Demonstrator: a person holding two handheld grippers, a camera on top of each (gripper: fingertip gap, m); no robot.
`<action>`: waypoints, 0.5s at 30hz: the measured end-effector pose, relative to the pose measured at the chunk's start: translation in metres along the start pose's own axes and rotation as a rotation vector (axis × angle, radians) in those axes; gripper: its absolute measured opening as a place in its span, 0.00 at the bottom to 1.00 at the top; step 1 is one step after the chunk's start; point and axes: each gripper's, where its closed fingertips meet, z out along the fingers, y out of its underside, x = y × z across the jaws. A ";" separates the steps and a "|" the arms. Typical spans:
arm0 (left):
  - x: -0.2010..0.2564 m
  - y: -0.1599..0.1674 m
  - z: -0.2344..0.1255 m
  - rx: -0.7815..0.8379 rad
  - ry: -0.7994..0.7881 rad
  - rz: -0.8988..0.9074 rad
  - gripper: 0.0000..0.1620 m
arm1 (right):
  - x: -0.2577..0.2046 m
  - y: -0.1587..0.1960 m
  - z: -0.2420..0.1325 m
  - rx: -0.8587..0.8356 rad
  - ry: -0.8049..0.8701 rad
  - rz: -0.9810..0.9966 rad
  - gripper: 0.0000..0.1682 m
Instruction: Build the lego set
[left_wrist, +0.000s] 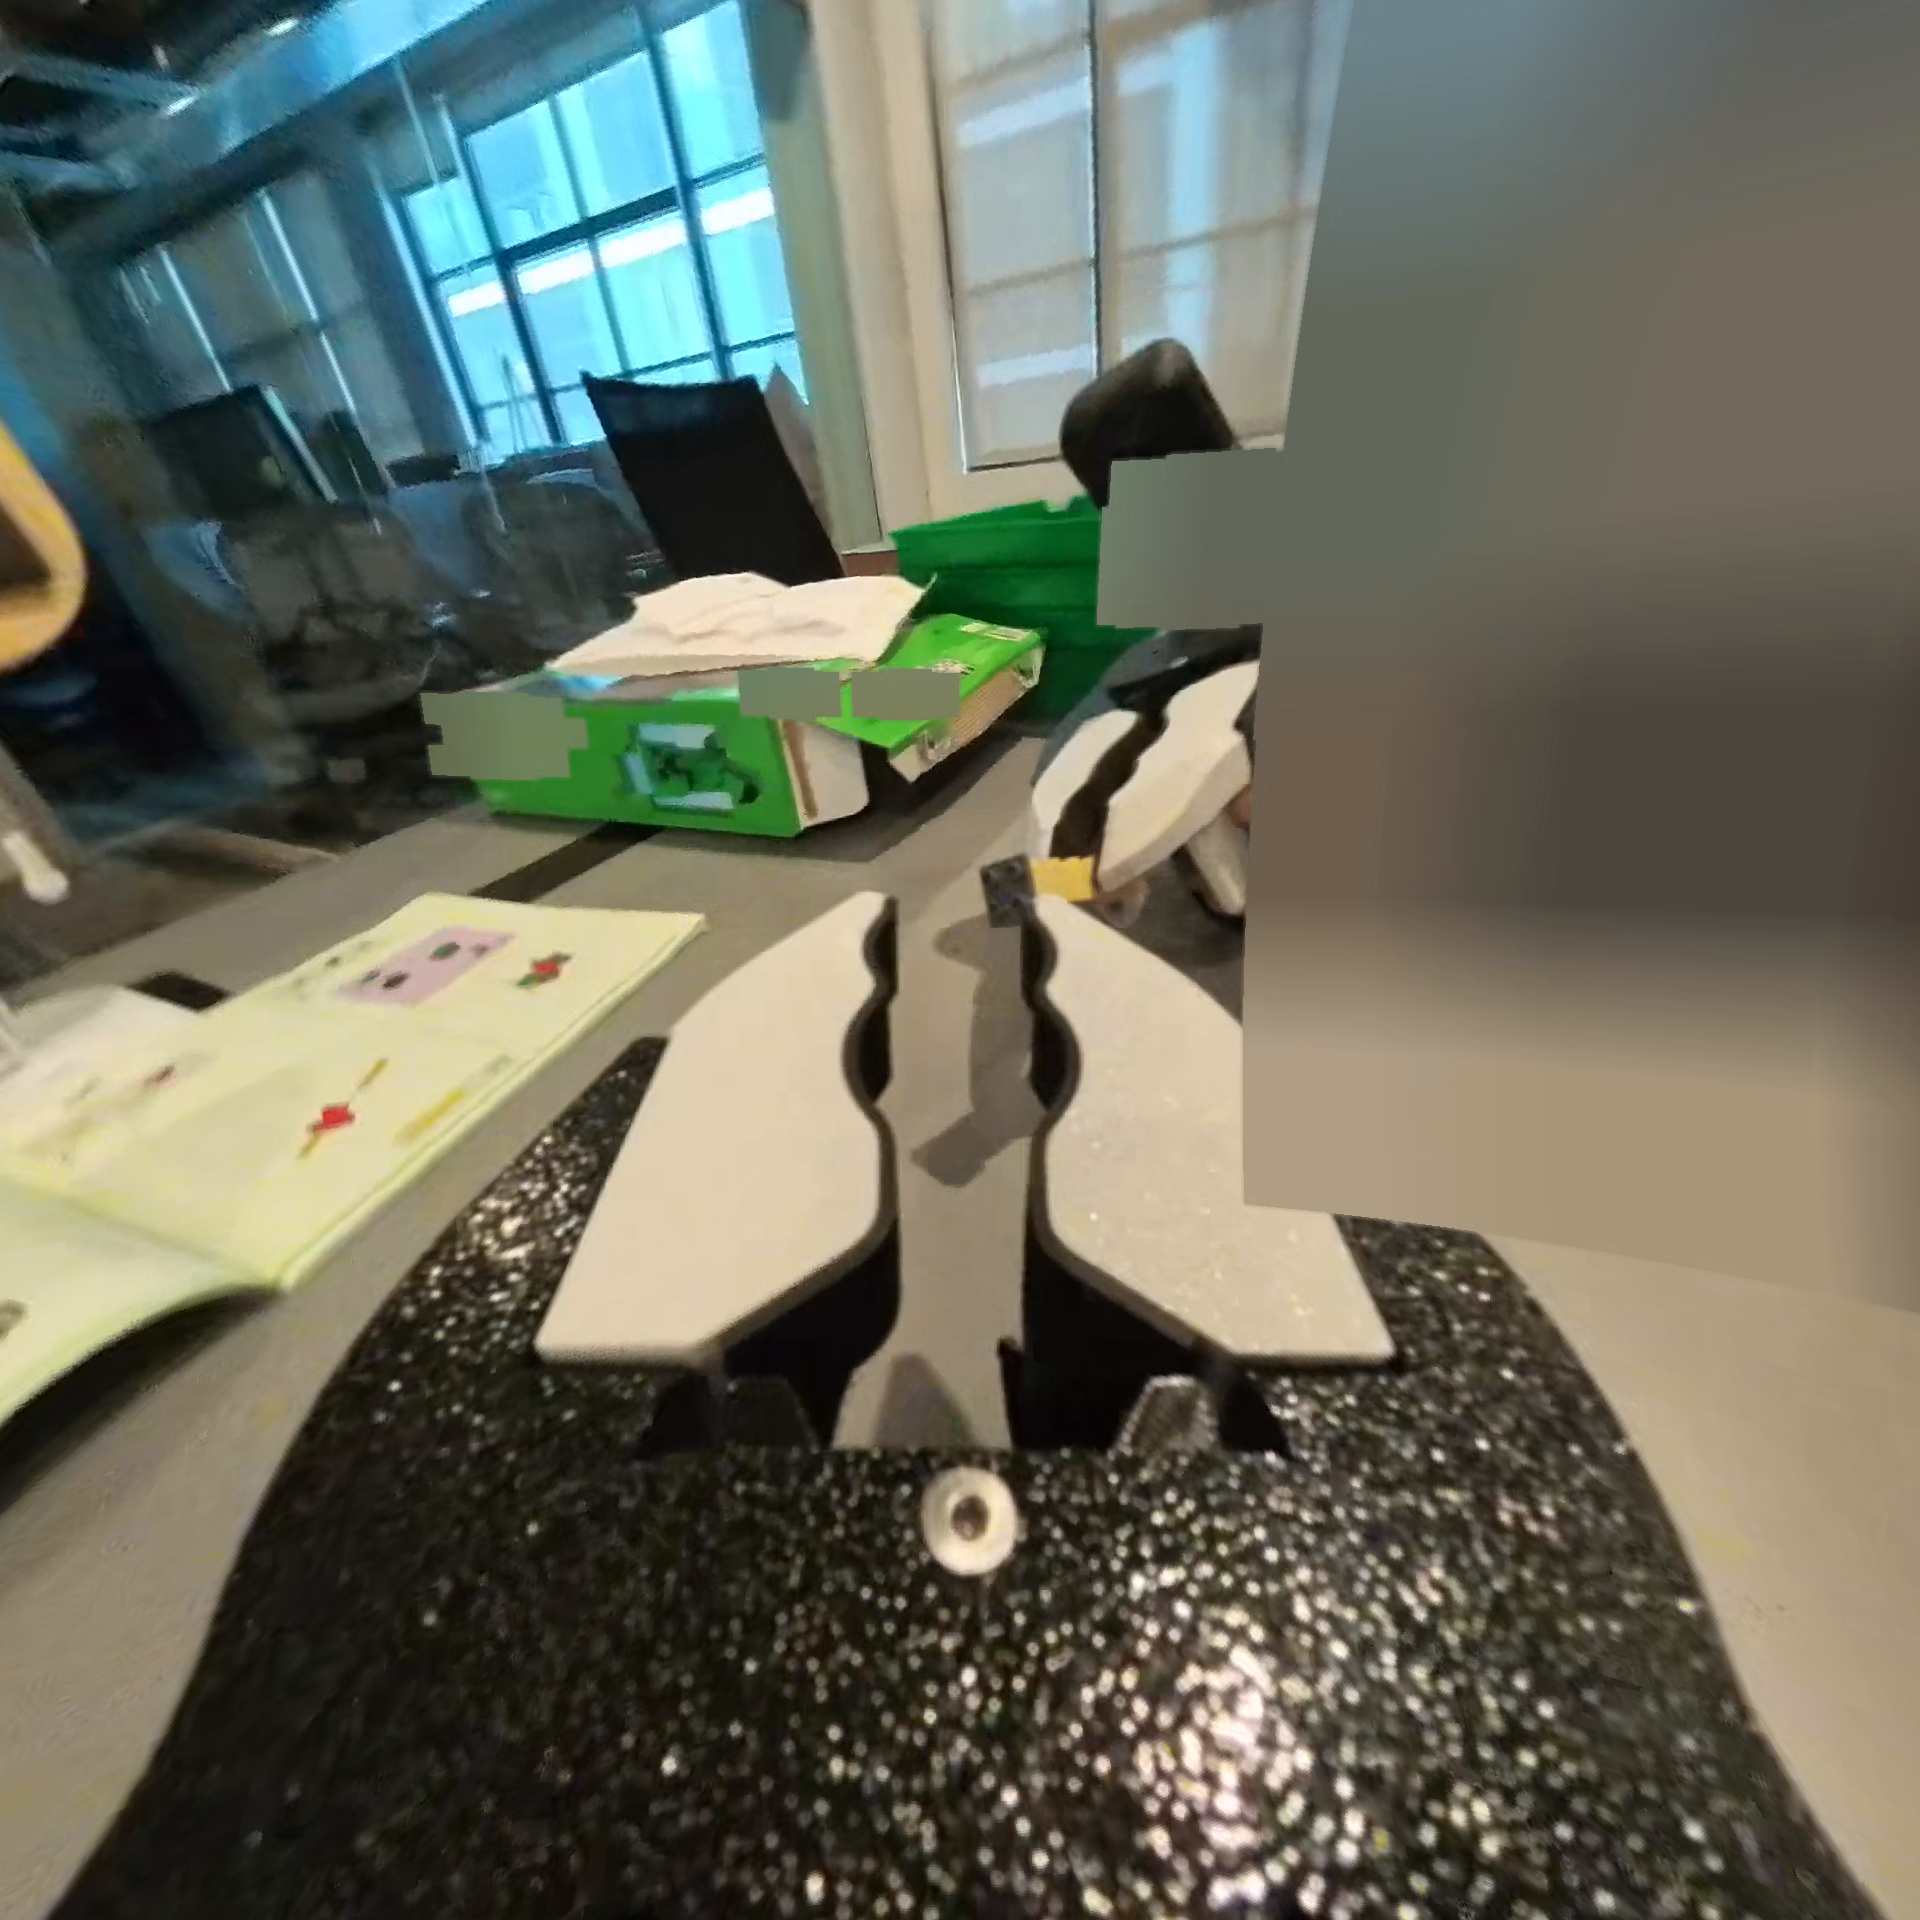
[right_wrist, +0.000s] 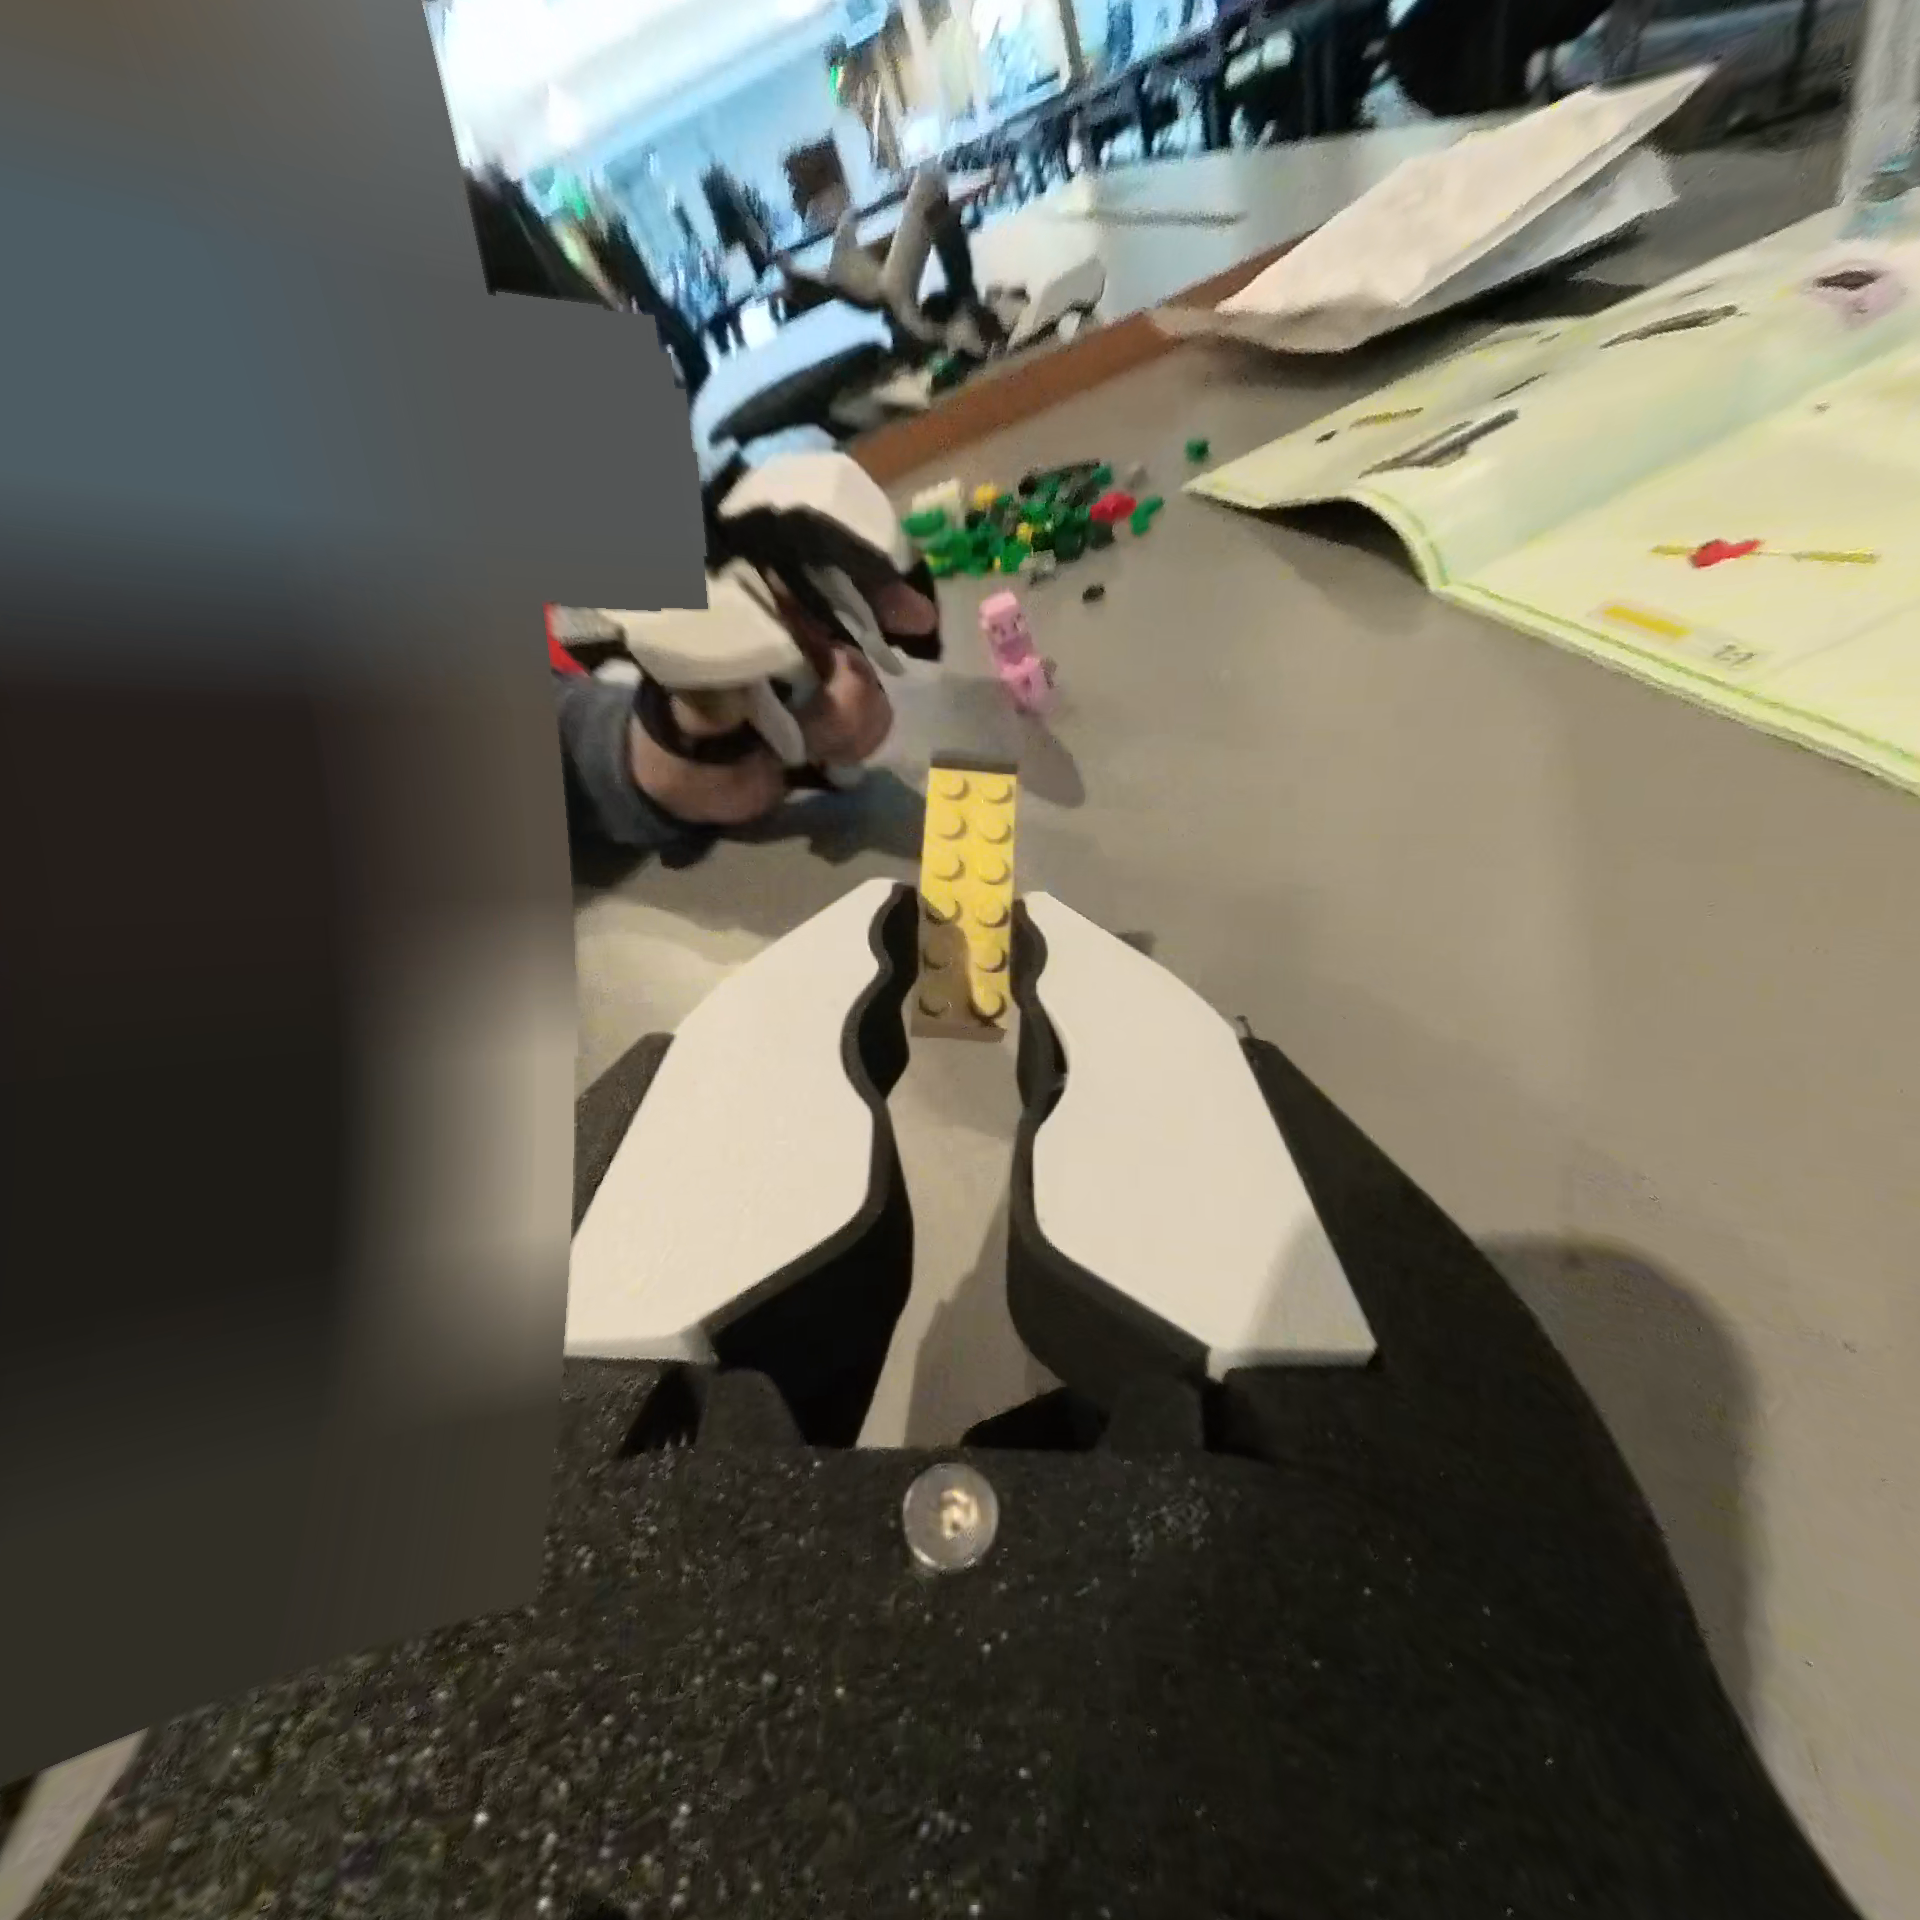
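My right gripper (right_wrist: 966, 914) is shut on a long yellow studded plate (right_wrist: 968, 894), which sticks out forward above the grey table (right_wrist: 1299, 935). A small dark piece (right_wrist: 971, 766) sits at the plate's far end. In the left wrist view the right gripper (left_wrist: 1132, 790) comes in from the right with the yellow plate (left_wrist: 1068, 878) and dark piece (left_wrist: 1003, 891) just beyond my left gripper's right fingertip. My left gripper (left_wrist: 961, 914) is open and empty. It also shows in the right wrist view (right_wrist: 831, 582), held by a hand.
A pile of loose green, black and red bricks (right_wrist: 1018, 520) and a pink pig figure (right_wrist: 1013, 649) lie farther off. An open instruction booklet (right_wrist: 1662, 468) (left_wrist: 312, 1060) lies beside them. A torn green box (left_wrist: 665, 758), a green crate (left_wrist: 997, 561) and a paper bag (right_wrist: 1455, 208) stand at the back. My right fingertips sit around 8 centimetres from my left ones.
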 end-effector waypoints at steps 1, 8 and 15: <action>0.000 0.000 -0.006 0.003 0.003 -0.039 0.10 | 0.002 0.001 0.005 -0.029 -0.012 -0.020 0.10; -0.010 0.008 -0.023 -0.073 -0.022 0.036 0.00 | 0.032 -0.010 0.043 -0.123 -0.076 -0.124 0.10; -0.025 0.015 -0.040 -0.162 -0.046 0.154 0.00 | 0.049 -0.012 0.082 -0.245 -0.152 -0.226 0.10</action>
